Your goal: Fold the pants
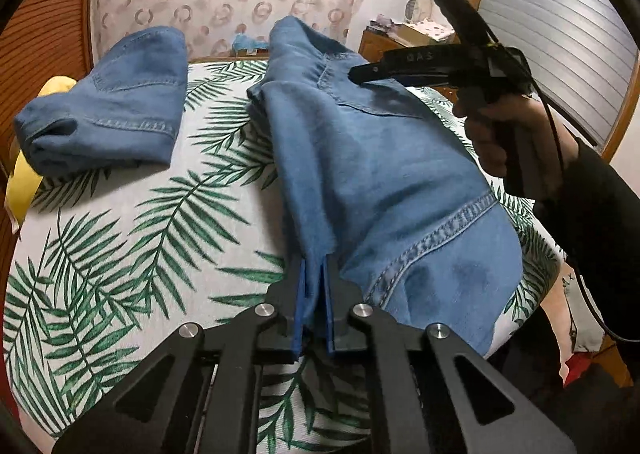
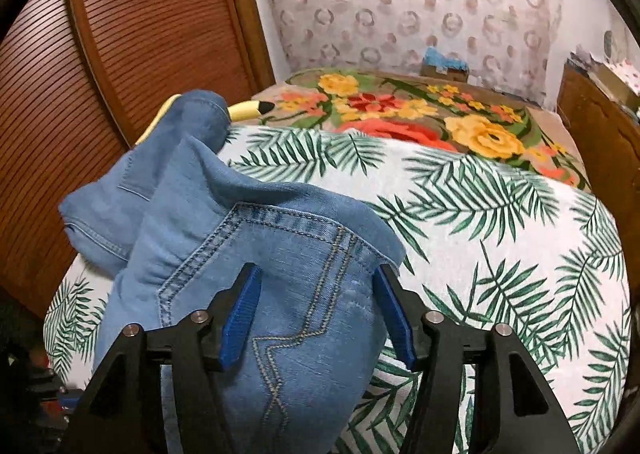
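Note:
Blue denim pants [image 1: 372, 158] lie lengthwise on the palm-leaf bedspread [image 1: 132, 246]. My left gripper [image 1: 315, 266] is shut on the near edge of the pants. My right gripper [image 1: 360, 76] shows in the left wrist view, pressing down on the far part of the pants near a pocket. In the right wrist view my right gripper [image 2: 316, 274] is open, its blue pads either side of the waistband and back pocket of the pants [image 2: 280, 294].
A second folded denim garment [image 1: 108, 106] lies at the far left beside a yellow object [image 1: 24, 174]. A floral blanket [image 2: 420, 114] covers the far bed. A wooden slatted door [image 2: 120, 54] stands left; a wooden dresser [image 2: 600, 134] stands right.

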`<state>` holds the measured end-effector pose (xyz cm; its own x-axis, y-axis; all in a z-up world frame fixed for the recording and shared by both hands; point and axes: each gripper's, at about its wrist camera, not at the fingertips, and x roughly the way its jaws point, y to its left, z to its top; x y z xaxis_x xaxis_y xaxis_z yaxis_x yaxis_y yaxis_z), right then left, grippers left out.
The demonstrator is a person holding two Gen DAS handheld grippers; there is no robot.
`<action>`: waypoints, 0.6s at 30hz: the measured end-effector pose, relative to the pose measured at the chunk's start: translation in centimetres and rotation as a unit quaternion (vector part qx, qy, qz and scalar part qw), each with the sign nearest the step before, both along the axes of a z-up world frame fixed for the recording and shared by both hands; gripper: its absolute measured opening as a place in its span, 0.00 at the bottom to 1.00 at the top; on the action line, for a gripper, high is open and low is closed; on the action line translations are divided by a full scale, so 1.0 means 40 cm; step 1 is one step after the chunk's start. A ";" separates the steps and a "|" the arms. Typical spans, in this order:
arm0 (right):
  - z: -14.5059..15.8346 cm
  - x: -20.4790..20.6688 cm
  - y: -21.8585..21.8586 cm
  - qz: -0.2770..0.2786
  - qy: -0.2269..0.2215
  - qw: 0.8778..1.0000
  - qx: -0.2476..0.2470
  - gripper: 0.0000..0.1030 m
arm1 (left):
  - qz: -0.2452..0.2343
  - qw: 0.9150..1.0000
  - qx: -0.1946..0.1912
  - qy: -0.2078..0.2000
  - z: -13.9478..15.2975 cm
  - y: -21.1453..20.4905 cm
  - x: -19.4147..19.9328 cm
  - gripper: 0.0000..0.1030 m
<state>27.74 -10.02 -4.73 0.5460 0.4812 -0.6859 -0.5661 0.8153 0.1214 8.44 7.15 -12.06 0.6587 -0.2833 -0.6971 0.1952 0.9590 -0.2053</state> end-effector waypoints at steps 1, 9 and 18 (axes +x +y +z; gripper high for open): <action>0.002 -0.002 -0.004 0.000 0.002 1.000 0.005 0.62 | 0.001 1.000 -0.001 0.001 -0.002 0.004 0.004 0.09; 0.015 -0.054 -0.034 0.026 0.022 0.999 -0.001 0.69 | 0.025 1.000 -0.007 -0.015 0.038 0.018 0.017 0.17; -0.041 -0.019 -0.051 0.041 0.074 0.996 0.021 0.84 | 0.025 1.000 -0.014 -0.006 0.027 0.021 0.108 0.52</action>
